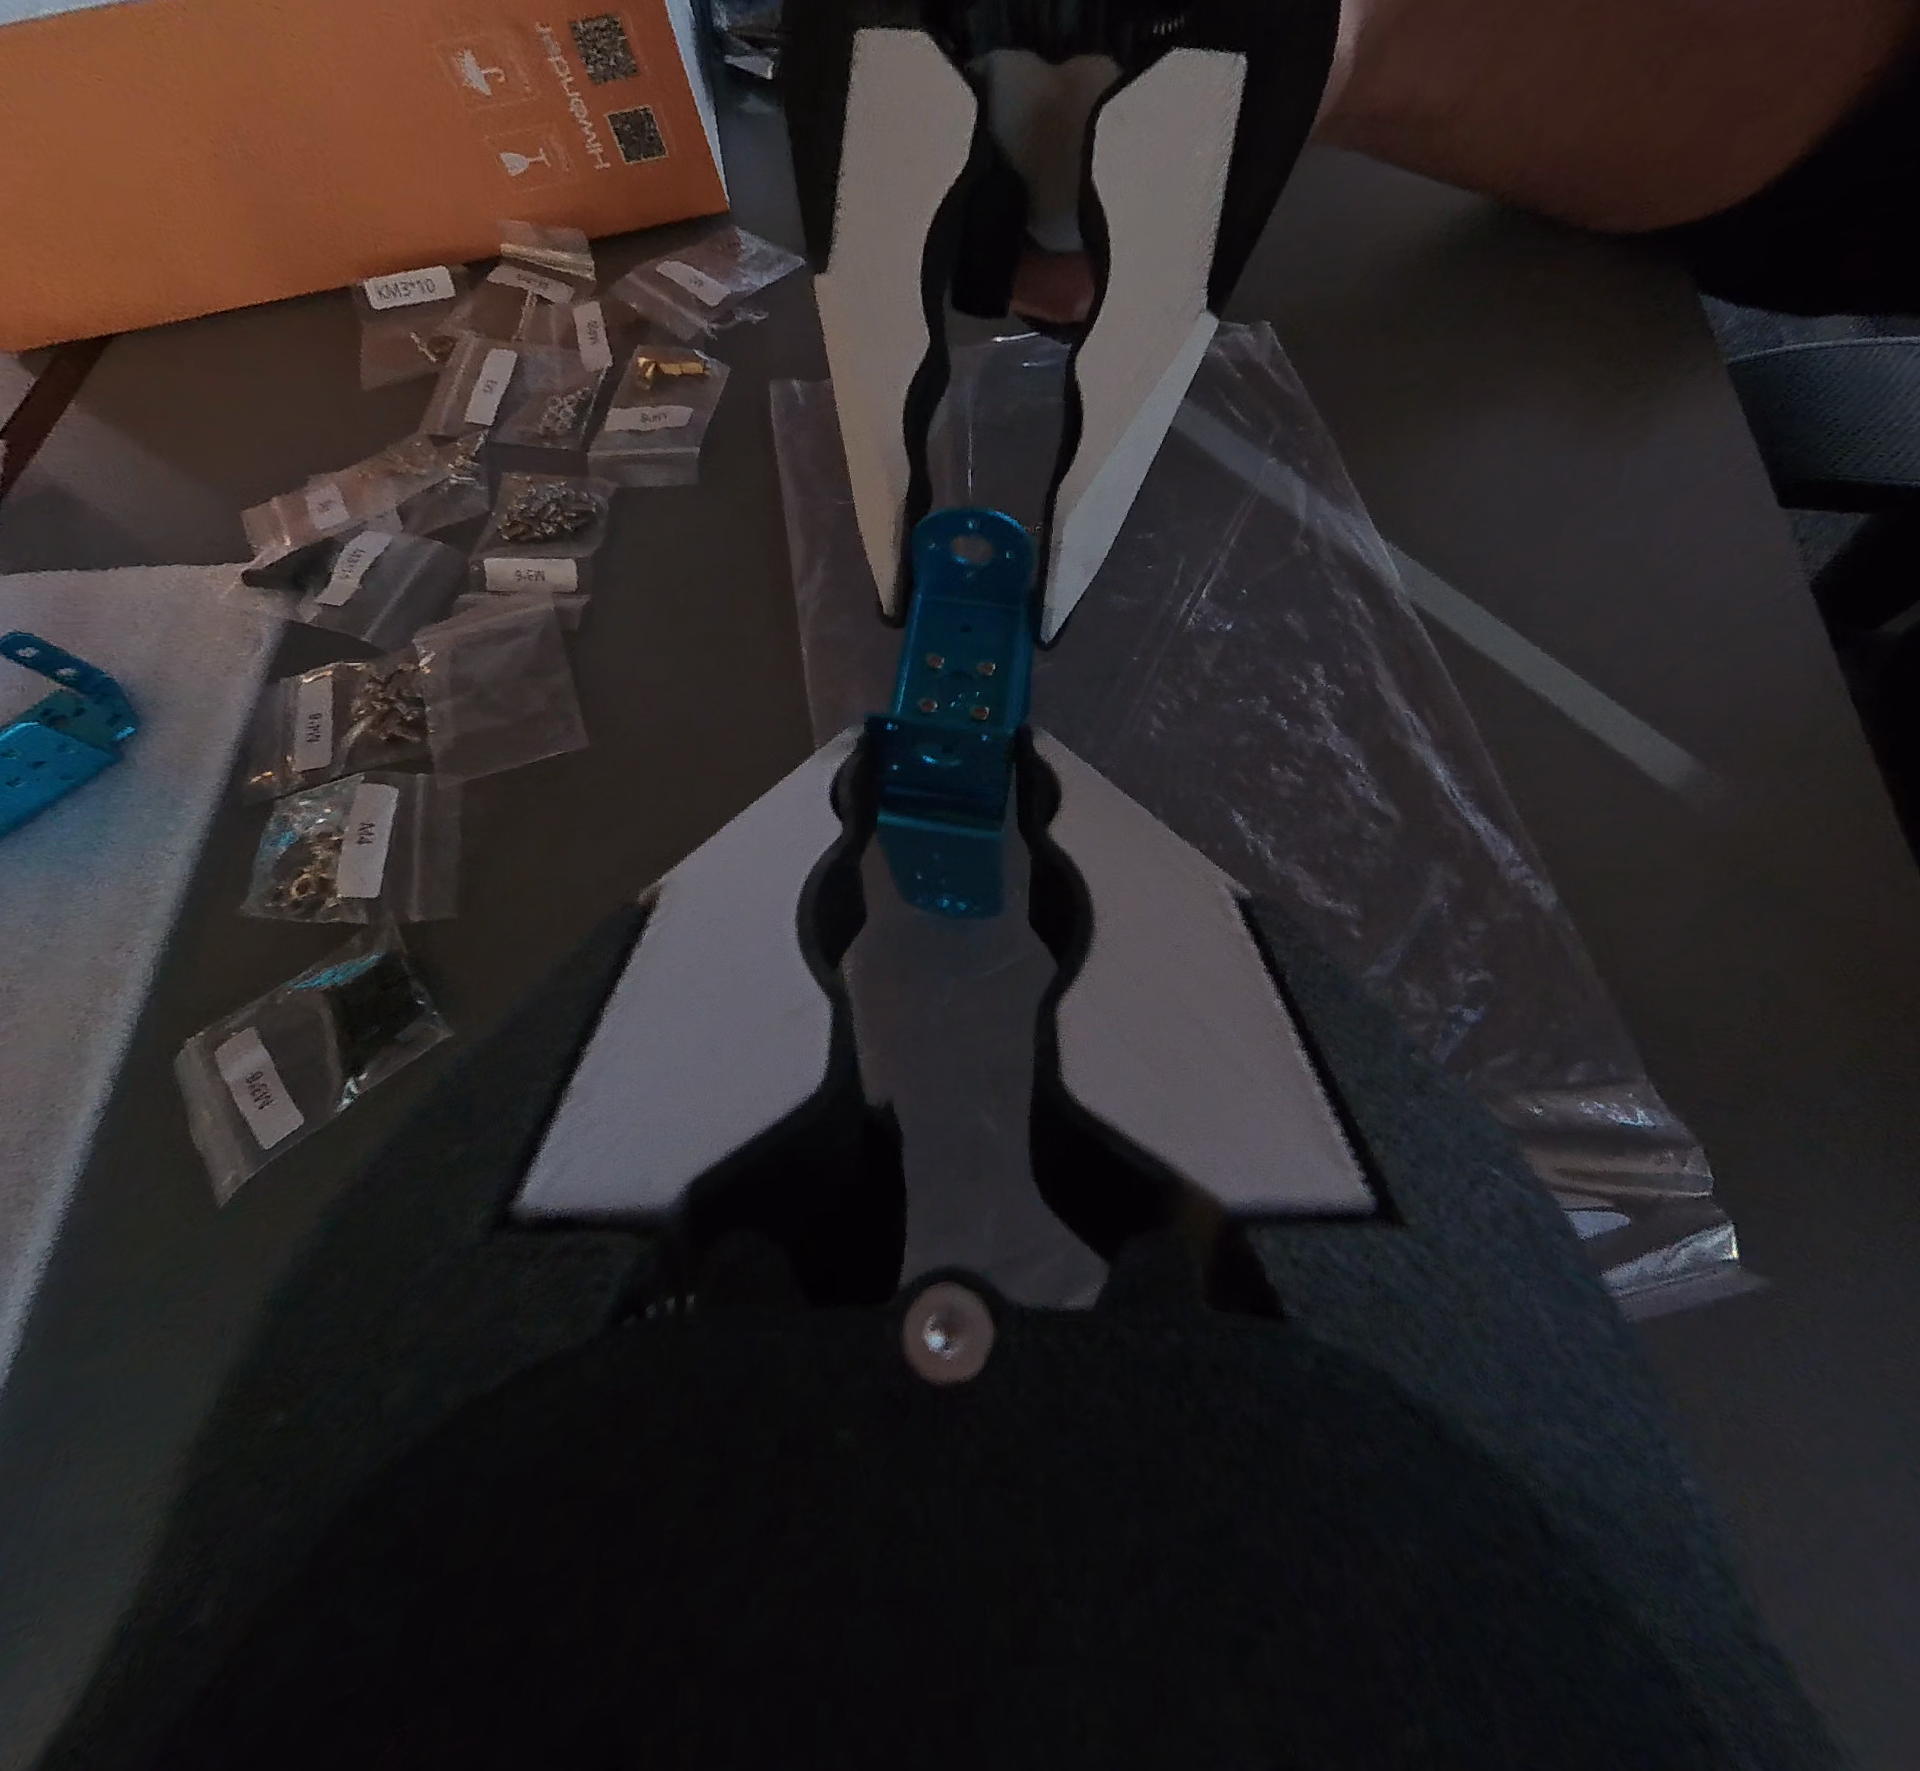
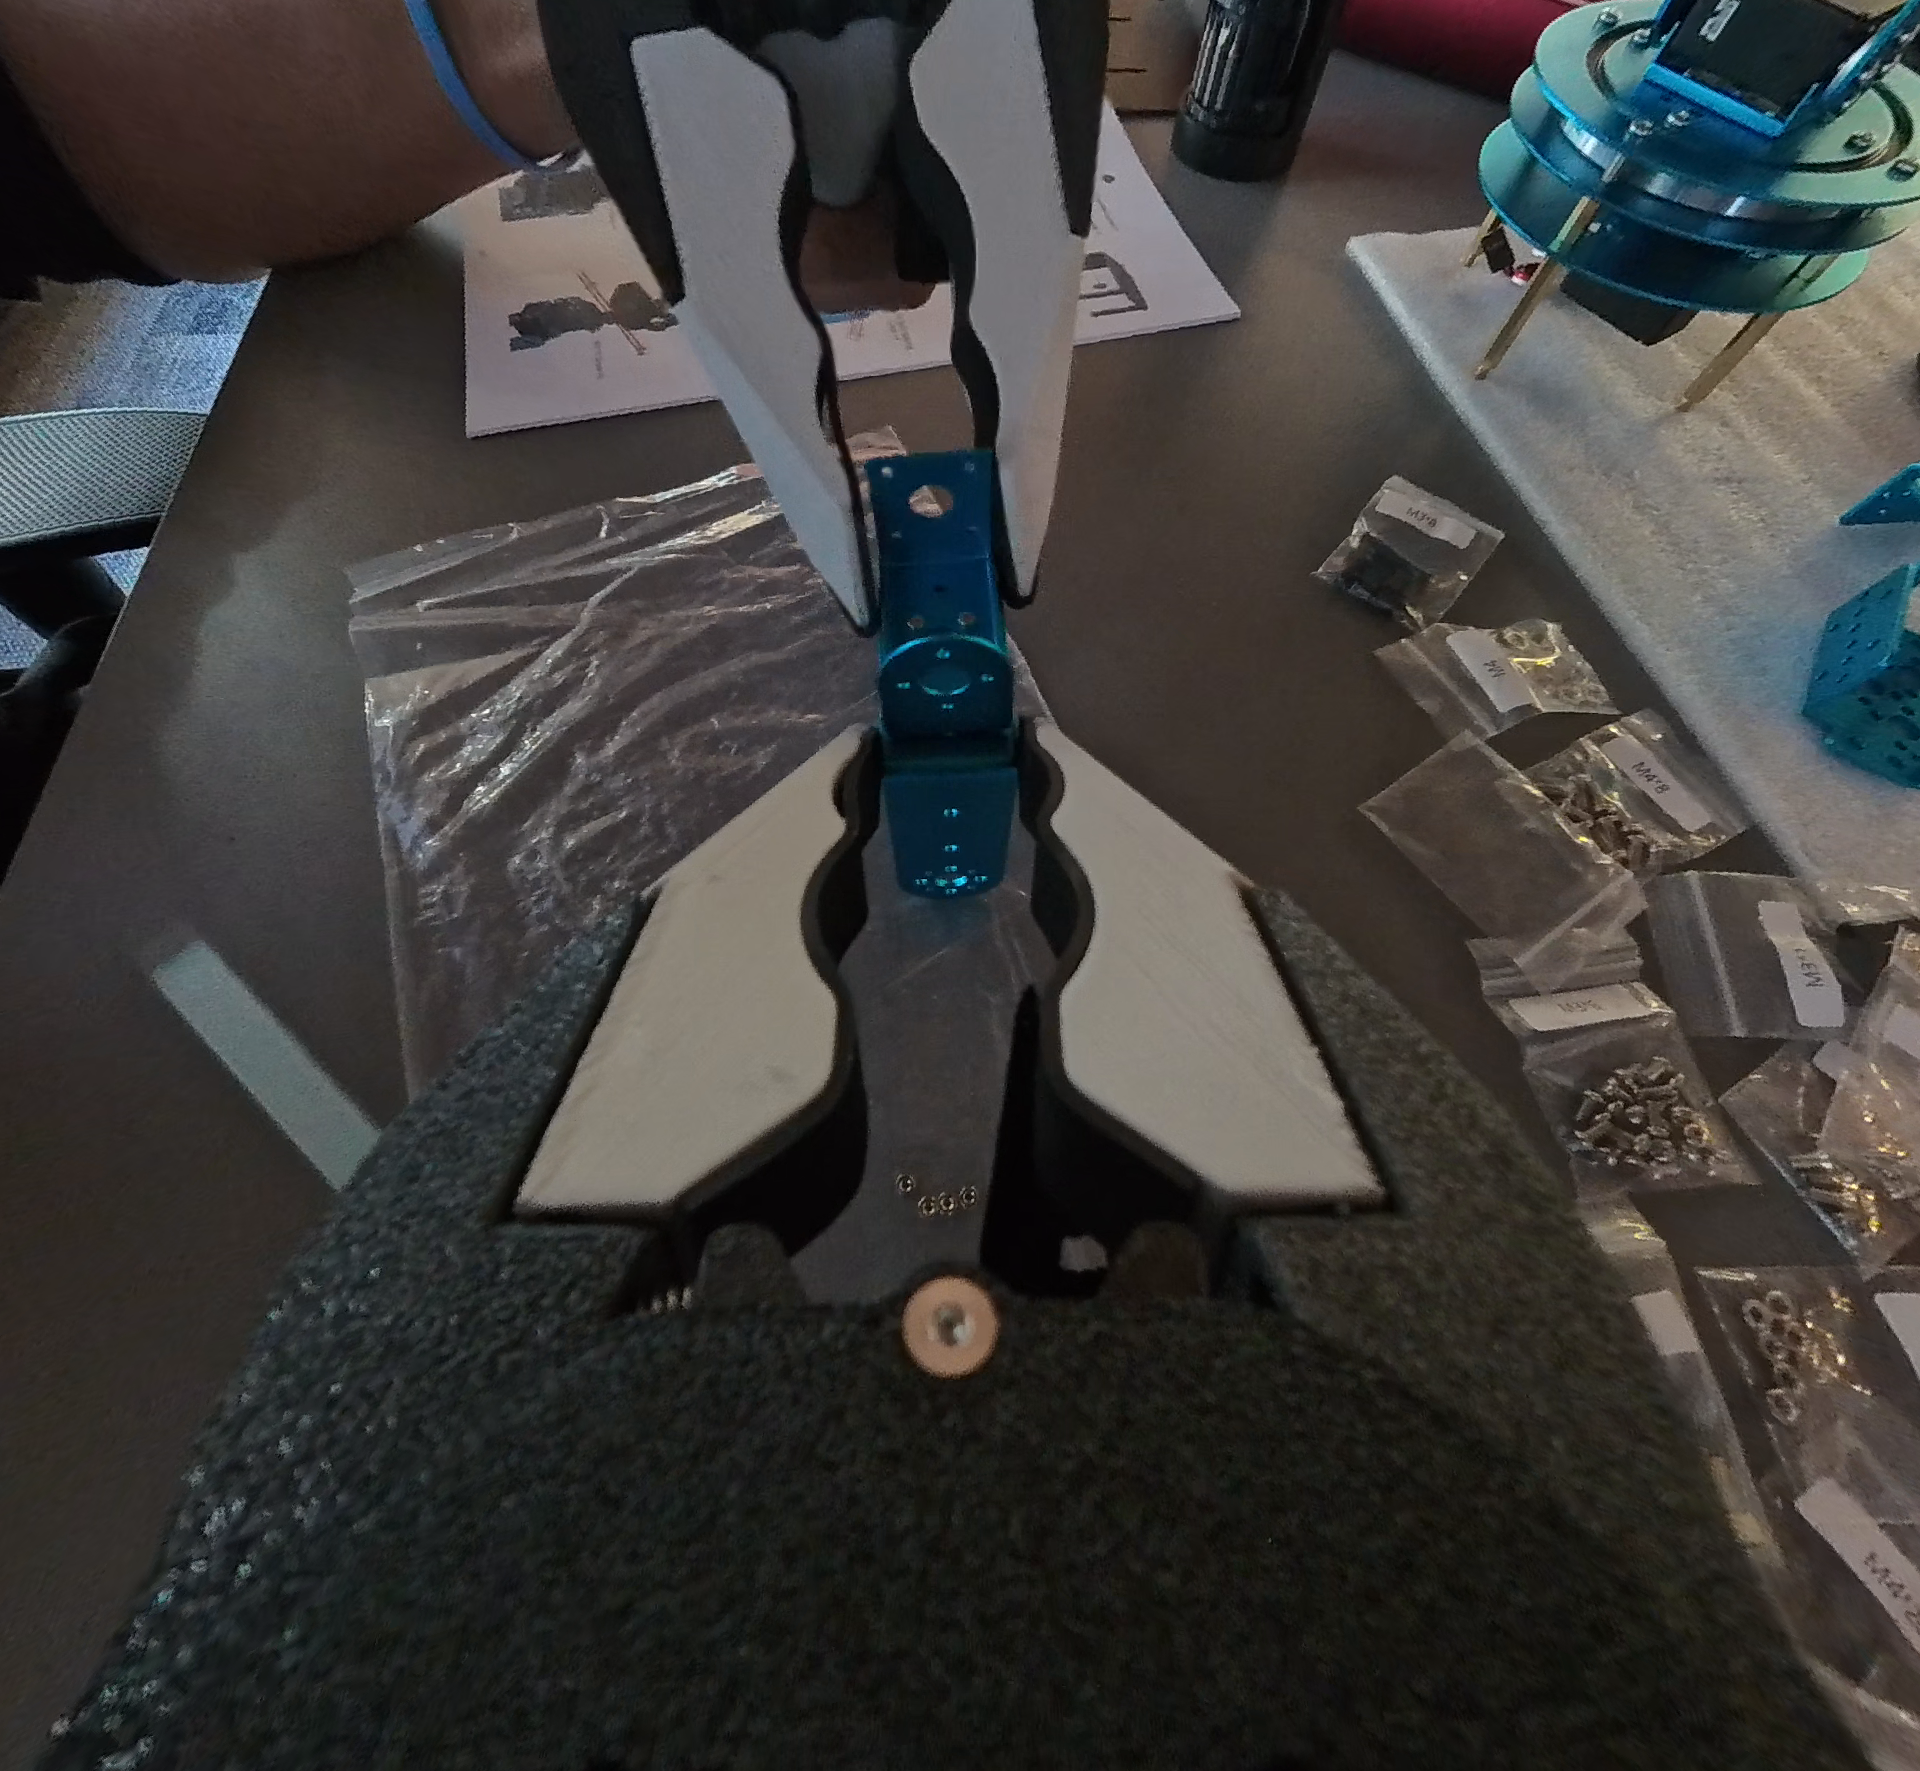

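Your left gripper [image 1: 943, 745] pinches one end of the blue bracket [image 1: 961, 682] and your right gripper [image 2: 943, 745] pinches the other, fingers closed on it, its long axis running tip to tip between them above the clear bag [image 2: 582, 682] on the table [image 2: 1195, 578].

Both views are dim and underexposed, with a grey cast over the table [image 1: 1558, 578]. The black gripper body fills the lower half of each view as deep shadow; its grain is sharp in the right wrist view and soft in the left. Glare streaks cross the clear plastic bag [image 2: 582, 682]. A pale strip of reflected light lies on the tabletop. Wide-angle distortion bends the edges, where the forearm [image 1: 1610, 48] blurs.
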The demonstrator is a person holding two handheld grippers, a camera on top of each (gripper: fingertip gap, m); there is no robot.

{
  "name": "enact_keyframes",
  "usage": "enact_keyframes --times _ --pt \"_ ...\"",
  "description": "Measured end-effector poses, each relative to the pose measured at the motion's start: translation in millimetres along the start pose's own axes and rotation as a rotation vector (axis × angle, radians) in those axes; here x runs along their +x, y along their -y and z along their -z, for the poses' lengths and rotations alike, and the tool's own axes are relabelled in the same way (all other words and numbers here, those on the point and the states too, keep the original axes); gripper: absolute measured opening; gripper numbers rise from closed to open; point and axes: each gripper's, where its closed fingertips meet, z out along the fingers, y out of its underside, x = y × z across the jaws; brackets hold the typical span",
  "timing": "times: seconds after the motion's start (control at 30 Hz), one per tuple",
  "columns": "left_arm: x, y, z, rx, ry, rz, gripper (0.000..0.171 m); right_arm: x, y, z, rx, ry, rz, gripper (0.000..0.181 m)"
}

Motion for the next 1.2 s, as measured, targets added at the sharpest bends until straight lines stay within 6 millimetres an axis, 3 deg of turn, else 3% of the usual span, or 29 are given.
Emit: enact_keyframes --times 0.37,0.6,1.0,1.2 --pt "-1.9 -1.0 -0.5 0.022 -0.015 0.03 0.026 1.5 -0.8 -0.4 0.011 0.004 -0.021 0.026" --pt "-0.6 -14.7 -10.7 -0.026 -0.027 0.022 0.03 0.5 -3.4 -0.7 -0.002 0.008 -0.018 0.027" --pt "-3.1 -4.7 -4.6 0.034 -0.034 0.057 0.027 4.6 -4.6 -1.0 -0.011 -0.03 0.006 0.027" --pt "-4.5 -4.6 -5.1 0.034 -0.03 0.067 0.027 14.5 -3.5 1.8 -0.051 -0.171 0.108 0.041"
